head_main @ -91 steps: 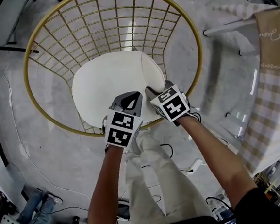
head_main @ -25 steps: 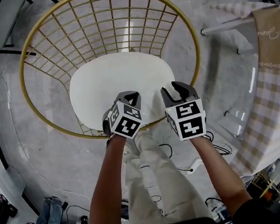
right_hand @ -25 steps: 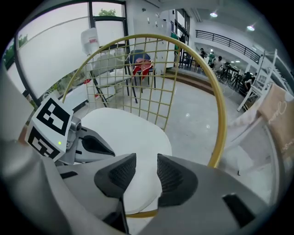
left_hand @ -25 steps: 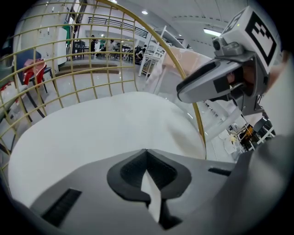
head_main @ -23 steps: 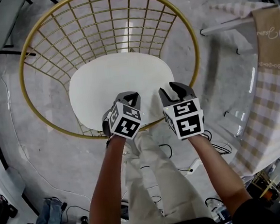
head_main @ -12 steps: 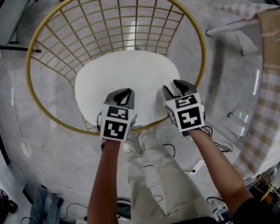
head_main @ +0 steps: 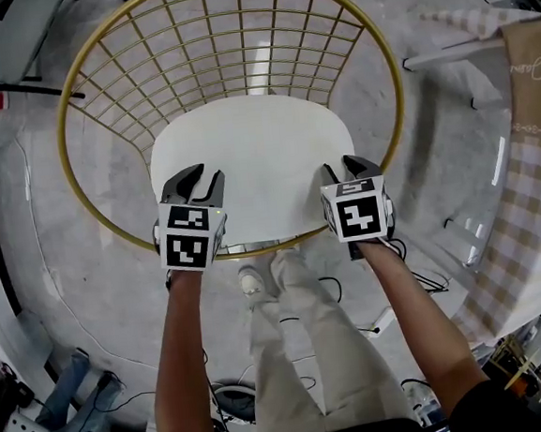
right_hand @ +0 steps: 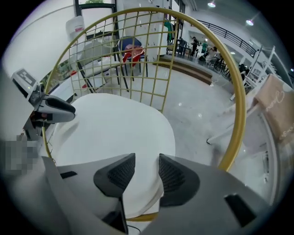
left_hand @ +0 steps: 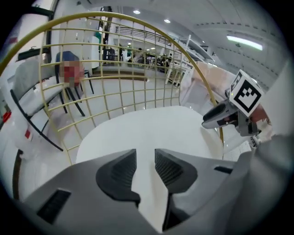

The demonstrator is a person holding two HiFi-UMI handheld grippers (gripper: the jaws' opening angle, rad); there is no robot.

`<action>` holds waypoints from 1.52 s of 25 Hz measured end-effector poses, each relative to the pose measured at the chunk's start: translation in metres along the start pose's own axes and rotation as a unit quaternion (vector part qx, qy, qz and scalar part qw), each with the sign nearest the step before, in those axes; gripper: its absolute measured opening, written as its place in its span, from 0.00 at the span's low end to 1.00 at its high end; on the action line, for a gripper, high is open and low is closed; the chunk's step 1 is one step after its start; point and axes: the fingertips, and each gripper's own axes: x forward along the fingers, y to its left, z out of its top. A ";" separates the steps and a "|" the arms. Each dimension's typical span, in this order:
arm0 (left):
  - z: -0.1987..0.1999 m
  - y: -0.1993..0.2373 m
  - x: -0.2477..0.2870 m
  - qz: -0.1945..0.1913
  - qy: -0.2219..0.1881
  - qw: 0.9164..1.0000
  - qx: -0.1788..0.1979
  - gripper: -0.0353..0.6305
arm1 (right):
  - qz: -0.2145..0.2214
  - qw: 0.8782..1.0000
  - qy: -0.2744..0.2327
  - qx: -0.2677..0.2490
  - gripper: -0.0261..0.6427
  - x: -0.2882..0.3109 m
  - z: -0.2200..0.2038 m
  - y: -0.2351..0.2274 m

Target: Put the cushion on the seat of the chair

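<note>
Okay, nearest first: left tongs point(head_main: 195, 181) and right tongs point(head_main: 344, 168) both point down at the front of the cushion point(head_main: 255, 150), one near each front corner, well apart from each other. Both sets of jaws have just been opening and now stand wide. The left gap shows only the cushion top beyond it, nothing pinched. The right gap has the cushion's front-right edge in it, but the pads aren't pressing, so neither tongs holds anything. Cushion lies flat on the seat of the chair point(head_main: 63, 153), roughly centred, with its front edge right at the front rim point(head_main: 259, 247); the right corner looks to droop a bit over it. Judgement: placing is basically done, and the step in hand is let go and clear off. To do it well, lift both tongs up and back toward the body together, jaws wide, so no pad snags the soft edge and drags the cushion off the rim. The right side needs most care. If tidying, nudge both front corners evenly toward the wire back point(head_main: 227, 45); pushing one side would likely skew it. Past that, just floor point(head_main: 59, 276).
</note>
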 end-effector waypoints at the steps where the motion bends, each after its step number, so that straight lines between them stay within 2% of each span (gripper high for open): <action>1: -0.004 0.001 0.003 0.005 0.013 1.000 0.017 0.23 | -0.007 1.000 0.004 -0.002 0.29 0.001 0.000 -0.001; 3: -0.014 0.003 0.010 0.015 0.041 0.998 0.047 0.23 | -0.016 1.000 0.011 -0.008 0.29 0.003 0.000 -0.001; 5: -0.020 0.002 0.014 0.017 0.058 0.996 0.058 0.23 | -0.017 1.000 0.015 -0.010 0.28 0.005 0.000 -0.001; 9: -0.034 0.002 0.012 0.020 0.072 0.997 0.036 0.19 | -0.018 1.000 0.014 -0.022 0.28 0.005 0.000 -0.001; 11: -0.041 0.003 0.010 0.024 0.077 0.996 0.037 0.15 | -0.016 0.999 0.015 -0.026 0.28 0.006 0.000 -0.001; 15: -0.051 0.003 0.008 0.026 0.084 0.995 0.047 0.13 | -0.015 0.999 0.015 -0.028 0.28 0.007 0.000 -0.001; 21: -0.065 0.004 0.005 0.031 0.093 0.994 0.038 0.08 | -0.017 0.999 0.008 -0.035 0.28 0.010 0.001 0.000; 38: -0.078 0.003 -0.006 0.050 0.099 0.994 0.021 0.06 | -0.016 0.998 -0.010 -0.065 0.28 0.017 0.017 0.007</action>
